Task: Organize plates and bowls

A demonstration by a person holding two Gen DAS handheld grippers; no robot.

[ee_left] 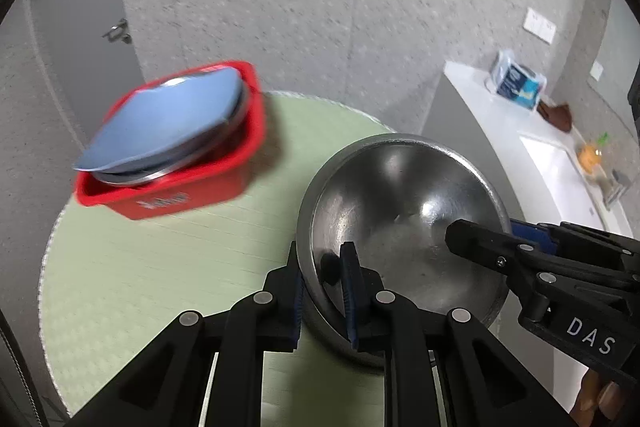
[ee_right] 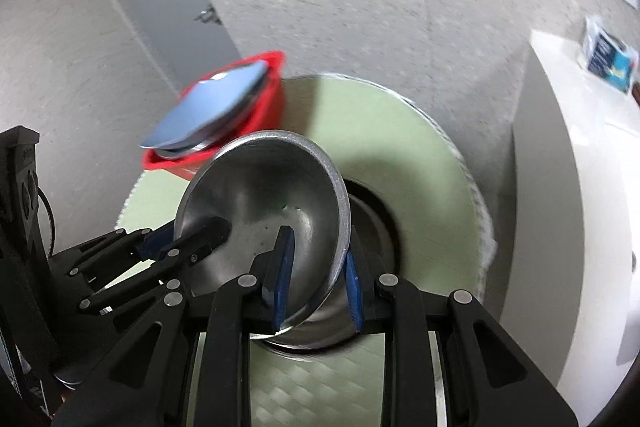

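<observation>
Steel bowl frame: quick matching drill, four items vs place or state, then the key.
Items
1. steel bowl
2. blue plate
3. red bin
4. left gripper

Place or state
A. lying on top of the steel dishes in the bin
B. standing at the far edge of the green table
C. clamped on the bowl's near rim
D. pinched on opposite sides by two grippers

Pairs: 1-D, 2-A, 3-B, 4-C

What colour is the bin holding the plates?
Red. The bin shows best in the left wrist view, with a blue plate on top.
</observation>
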